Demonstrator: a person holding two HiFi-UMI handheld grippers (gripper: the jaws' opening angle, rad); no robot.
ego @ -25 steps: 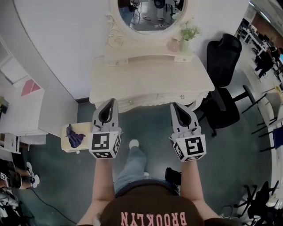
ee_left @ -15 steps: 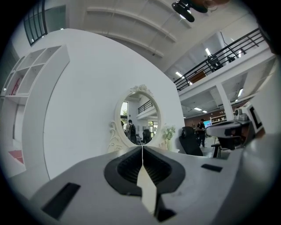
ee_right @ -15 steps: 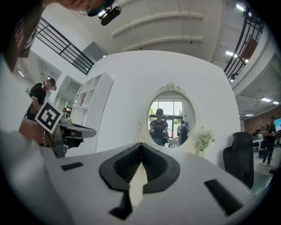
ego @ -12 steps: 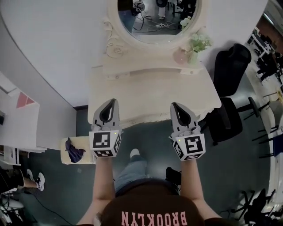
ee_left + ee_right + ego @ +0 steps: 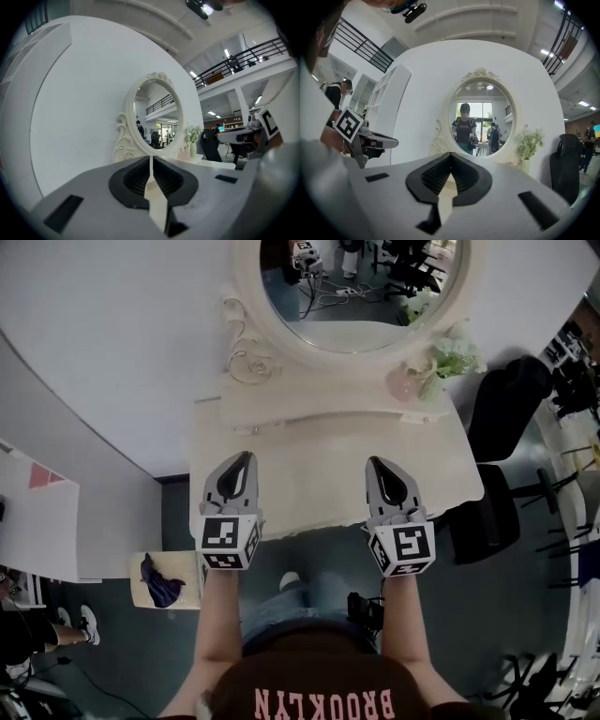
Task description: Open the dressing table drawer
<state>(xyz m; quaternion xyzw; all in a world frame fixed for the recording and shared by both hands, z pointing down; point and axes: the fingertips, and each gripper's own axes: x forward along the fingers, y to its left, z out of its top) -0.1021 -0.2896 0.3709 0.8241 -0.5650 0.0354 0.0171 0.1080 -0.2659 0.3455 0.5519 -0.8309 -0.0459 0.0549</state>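
Left tongs [image 5: 241,457] and right tongs [image 5: 377,465] are both sitting fully closed, tips together, nothing between them. Both gripper views are confirming it: left [image 5: 151,157] and right [image 5: 451,154] jaws are meeting on a thin seam.

In the head view both tongs are pointing toward the top of the frame, side by side and well apart. Their tips are lying over the front half of the bench [image 5: 314,474], left one at centre-left, right one at centre-right.

The drawer is not showing in any current view. From the head camera the bench top's front edge is covering it, so it is sitting below and behind the tong tips, toward frame bottom. Both gripper views are looking level over the top at the oval mirror [image 5: 361,282], with the flower vase [image 5: 441,362] to its right.

Versus a second ago:
- The drawer fronts with their knobs were showing at frame centre, just ahead of the tong tips; now they are hidden.
- The bench, mirror and vase are sitting lower and larger in the frame.
- The black chair [image 5: 511,418] is shifting toward the right edge.
- The stool with the purple cloth [image 5: 161,579] is dropping toward lower left.
- The tongs are staying closed.
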